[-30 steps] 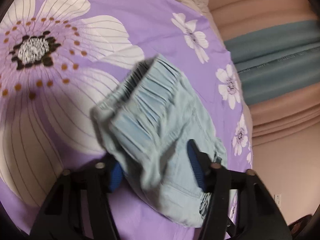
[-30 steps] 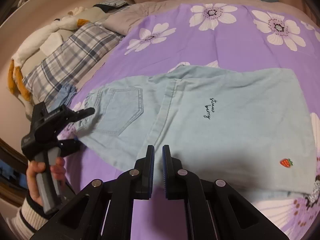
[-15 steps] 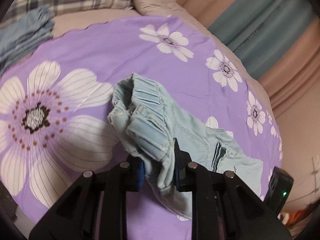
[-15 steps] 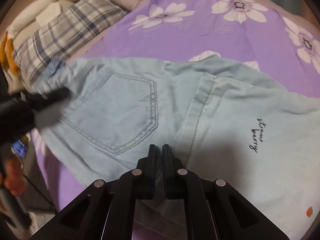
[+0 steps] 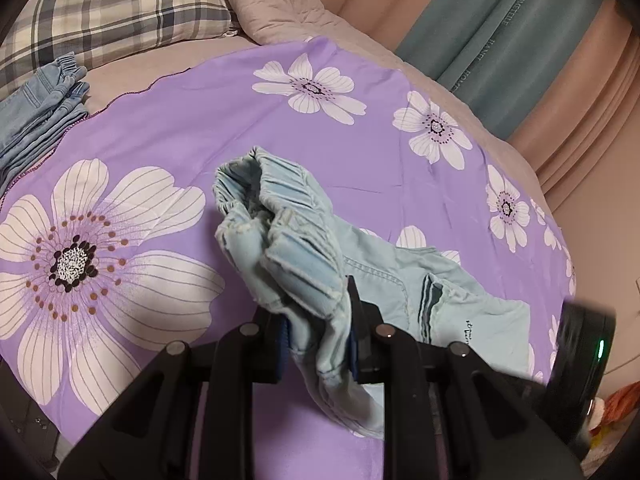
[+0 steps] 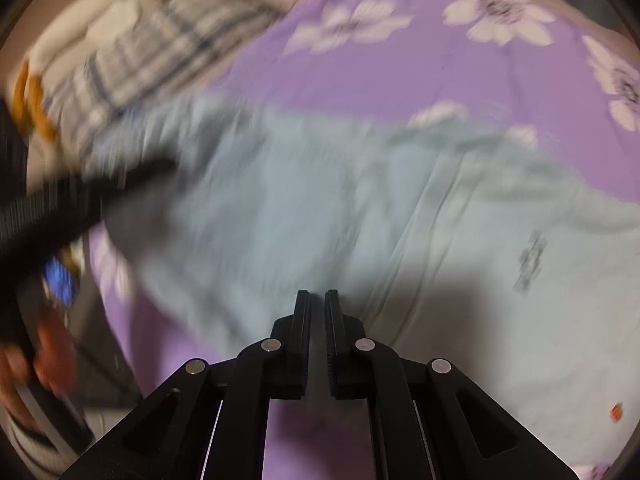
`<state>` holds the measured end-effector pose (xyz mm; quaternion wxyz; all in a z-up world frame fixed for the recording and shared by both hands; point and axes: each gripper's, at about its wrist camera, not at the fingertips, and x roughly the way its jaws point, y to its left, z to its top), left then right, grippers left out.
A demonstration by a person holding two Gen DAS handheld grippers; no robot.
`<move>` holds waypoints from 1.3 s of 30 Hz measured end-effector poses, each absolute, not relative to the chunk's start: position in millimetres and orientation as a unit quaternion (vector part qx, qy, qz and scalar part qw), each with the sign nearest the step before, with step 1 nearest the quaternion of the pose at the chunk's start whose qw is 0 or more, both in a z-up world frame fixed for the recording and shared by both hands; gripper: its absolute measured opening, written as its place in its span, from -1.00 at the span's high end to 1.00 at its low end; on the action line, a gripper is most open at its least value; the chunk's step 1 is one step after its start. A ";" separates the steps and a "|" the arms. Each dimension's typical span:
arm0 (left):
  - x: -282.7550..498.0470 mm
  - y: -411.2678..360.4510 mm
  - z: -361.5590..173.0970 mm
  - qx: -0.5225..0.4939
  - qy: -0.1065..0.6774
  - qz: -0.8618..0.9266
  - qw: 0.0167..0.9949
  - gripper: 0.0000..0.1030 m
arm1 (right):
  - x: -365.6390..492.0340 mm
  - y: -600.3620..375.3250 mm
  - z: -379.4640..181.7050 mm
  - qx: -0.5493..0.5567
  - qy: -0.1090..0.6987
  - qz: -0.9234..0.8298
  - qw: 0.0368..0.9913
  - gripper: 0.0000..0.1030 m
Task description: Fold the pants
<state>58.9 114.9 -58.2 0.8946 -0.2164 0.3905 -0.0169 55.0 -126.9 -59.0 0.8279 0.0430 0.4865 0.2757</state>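
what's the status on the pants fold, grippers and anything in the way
Left gripper shut on pants waistband, lifted off bedspread. Right gripper shut, empty, above the pants; view blurred. Second denim pile off to the side, not in the way.

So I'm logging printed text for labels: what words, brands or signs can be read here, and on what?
Teal curtain: vertical woven lettering, too faint to read for certain.
Light blue pants: small dark script on the leg, too small to read; motion-blurred in the right wrist view.
Nothing else legible.
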 end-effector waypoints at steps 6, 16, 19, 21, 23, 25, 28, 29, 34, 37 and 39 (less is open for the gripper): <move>60.5 111.2 -58.4 -0.211 0.387 -0.021 0.897 0.57 | 102.9 -127.1 -82.9 0.067 0.501 0.231 0.832 0.89; 61.9 106.3 -56.2 -0.208 0.387 -0.025 0.898 0.57 | 71.3 -125.8 -74.8 0.077 0.517 0.260 0.812 0.89; 61.8 99.8 -52.3 -0.206 0.387 -0.029 0.898 0.57 | 47.3 -112.5 -79.3 0.015 0.498 0.281 0.820 0.89; 59.8 94.6 -46.9 -0.201 0.384 -0.035 0.901 0.57 | 42.0 -115.2 -74.2 0.018 0.504 0.288 0.814 0.89; 56.9 87.8 -39.4 -0.191 0.377 -0.043 0.905 0.57 | 38.6 -127.4 -65.6 0.056 0.501 0.301 0.809 0.89; 55.7 79.3 -31.8 -0.180 0.371 -0.051 0.909 0.58 | 30.5 -151.6 -55.1 0.098 0.476 0.299 0.821 0.84; 56.1 66.2 -24.8 -0.168 0.365 -0.061 0.914 0.58 | 24.9 -203.6 -58.2 0.188 0.465 0.271 0.821 0.20; 56.5 59.3 -22.3 -0.163 0.364 -0.067 0.915 0.58 | 25.4 -213.8 -61.6 0.205 0.465 0.261 0.821 0.11; 58.0 20.6 -14.3 -0.126 0.360 -0.096 0.919 0.58 | 14.8 -268.0 -84.6 0.308 0.466 0.227 0.798 0.09; 58.6 -8.1 -14.8 -0.100 0.365 -0.127 0.917 0.54 | 11.3 -285.6 -90.3 0.396 0.438 0.249 0.767 0.00; 58.8 -29.4 -19.1 -0.077 0.371 -0.153 0.913 0.43 | 10.7 -295.9 -98.8 0.461 0.421 0.266 0.735 -0.17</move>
